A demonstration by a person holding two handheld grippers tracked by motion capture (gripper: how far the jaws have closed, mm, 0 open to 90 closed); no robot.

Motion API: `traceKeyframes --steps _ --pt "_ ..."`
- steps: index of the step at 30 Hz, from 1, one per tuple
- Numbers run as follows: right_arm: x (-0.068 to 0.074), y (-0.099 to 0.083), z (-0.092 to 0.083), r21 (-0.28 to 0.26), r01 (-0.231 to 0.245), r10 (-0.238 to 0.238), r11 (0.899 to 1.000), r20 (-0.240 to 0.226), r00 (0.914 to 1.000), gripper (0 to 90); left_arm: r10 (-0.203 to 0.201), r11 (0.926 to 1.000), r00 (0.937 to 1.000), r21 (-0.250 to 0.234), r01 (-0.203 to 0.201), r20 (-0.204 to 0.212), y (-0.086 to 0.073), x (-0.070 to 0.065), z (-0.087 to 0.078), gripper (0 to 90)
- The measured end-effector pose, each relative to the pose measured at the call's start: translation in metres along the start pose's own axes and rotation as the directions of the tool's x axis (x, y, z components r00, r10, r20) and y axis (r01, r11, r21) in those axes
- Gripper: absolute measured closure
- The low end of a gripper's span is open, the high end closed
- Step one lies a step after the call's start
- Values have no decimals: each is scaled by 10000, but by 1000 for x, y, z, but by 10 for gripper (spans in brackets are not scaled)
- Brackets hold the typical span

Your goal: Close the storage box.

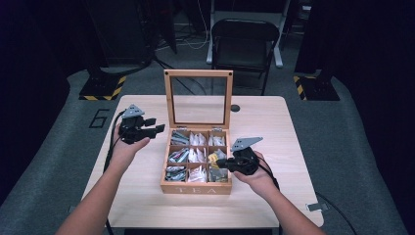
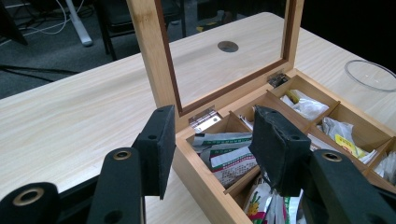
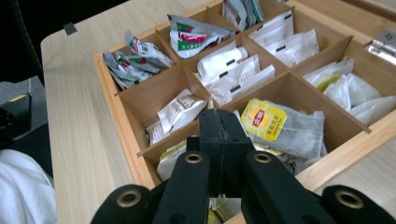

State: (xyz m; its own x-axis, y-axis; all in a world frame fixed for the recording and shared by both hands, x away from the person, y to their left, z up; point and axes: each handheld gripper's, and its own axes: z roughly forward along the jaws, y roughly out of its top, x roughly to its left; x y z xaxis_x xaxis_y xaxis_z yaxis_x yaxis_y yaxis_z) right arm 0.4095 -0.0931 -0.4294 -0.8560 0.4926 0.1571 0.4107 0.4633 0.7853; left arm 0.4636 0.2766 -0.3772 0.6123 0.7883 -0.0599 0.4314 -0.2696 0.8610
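A wooden tea box (image 1: 195, 188) stands mid-table with its glass lid (image 1: 198, 73) upright. Its compartments hold several tea bags. My left gripper (image 1: 155, 126) hovers just left of the box's back corner, open. In the left gripper view its jaws (image 2: 215, 135) frame that corner with nothing between them. My right gripper (image 1: 221, 159) reaches over the box's right front part. In the right gripper view it (image 3: 219, 116) is shut, pads pressed together, tips low over the front compartments beside a yellow-labelled tea bag (image 3: 264, 119). No bag shows between the pads.
The light wooden table (image 1: 147, 196) has free surface left, right and in front of the box. A round hole (image 1: 235, 108) lies behind the lid. A black chair (image 1: 244, 39) stands beyond the table's far edge.
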Motion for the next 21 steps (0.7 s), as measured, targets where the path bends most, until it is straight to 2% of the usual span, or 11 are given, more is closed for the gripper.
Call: traceKeyframes --steps 21 --pt "7 30 -16 -303 521 -512 9982 312 9982 900 -18 10000 10000 -72 18 -35 1 1 -5 495"
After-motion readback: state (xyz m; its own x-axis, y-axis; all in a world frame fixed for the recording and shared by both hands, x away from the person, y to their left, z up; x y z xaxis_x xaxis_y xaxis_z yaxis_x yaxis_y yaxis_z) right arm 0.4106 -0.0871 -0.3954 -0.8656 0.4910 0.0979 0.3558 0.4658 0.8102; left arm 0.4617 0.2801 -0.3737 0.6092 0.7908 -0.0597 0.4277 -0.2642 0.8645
